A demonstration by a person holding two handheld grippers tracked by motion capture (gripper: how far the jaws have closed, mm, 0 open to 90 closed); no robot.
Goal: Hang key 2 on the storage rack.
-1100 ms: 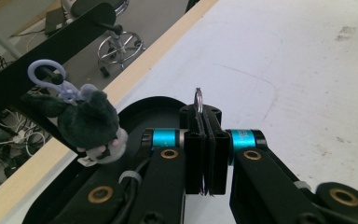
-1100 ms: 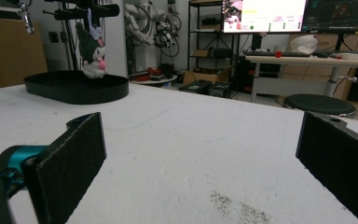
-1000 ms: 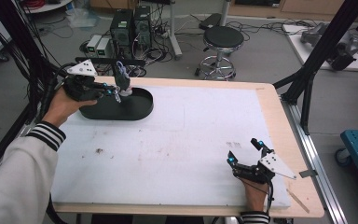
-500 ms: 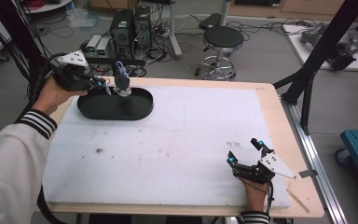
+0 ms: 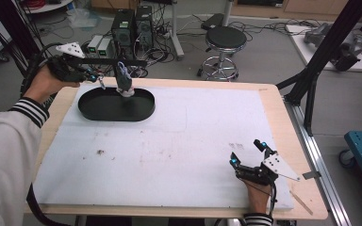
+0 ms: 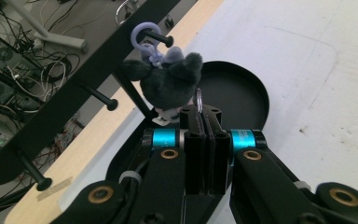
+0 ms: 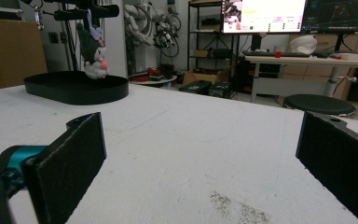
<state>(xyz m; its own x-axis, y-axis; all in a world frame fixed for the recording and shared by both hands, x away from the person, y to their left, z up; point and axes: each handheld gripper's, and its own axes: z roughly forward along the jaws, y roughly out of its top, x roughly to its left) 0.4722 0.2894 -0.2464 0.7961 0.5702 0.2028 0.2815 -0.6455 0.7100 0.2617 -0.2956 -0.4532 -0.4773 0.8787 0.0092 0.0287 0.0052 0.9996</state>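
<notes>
Watching from the side here. The left claw (image 6: 204,112) is clamped fully shut, and a thin metal ring (image 6: 198,97) pokes up from between its tips, so I'd say it's pinching that ring, though what hangs below it I can't make out. Just ahead of the claw and a bit to its left, a dark plush toy (image 6: 168,84) dangles from a peg (image 6: 161,39) on the black rack (image 6: 74,84) by a purple loop (image 6: 142,35), over the black oval tray (image 6: 242,93) that sits under and beyond the tips. My guess is the job at hand is getting that ring onto a peg, and the free peg (image 6: 100,99) further to the claw's left looks like the obvious one. If I were doing it, I'd keep the grip tight, since only a sliver of ring shows above the tips. I'd turn the wrist so the ring's opening faces the peg's knob, come in along the peg's line instead of from the side, and steer clear of the plush so it doesn't swing. Don't let go until the ring is well past the knob. The right claw (image 5: 248,152) is nowhere near any of this. It's parked on the desk (image 5: 193,141) at the near right with its jaws spread wide and nothing between them, the toy and tray far ahead of it.
</notes>
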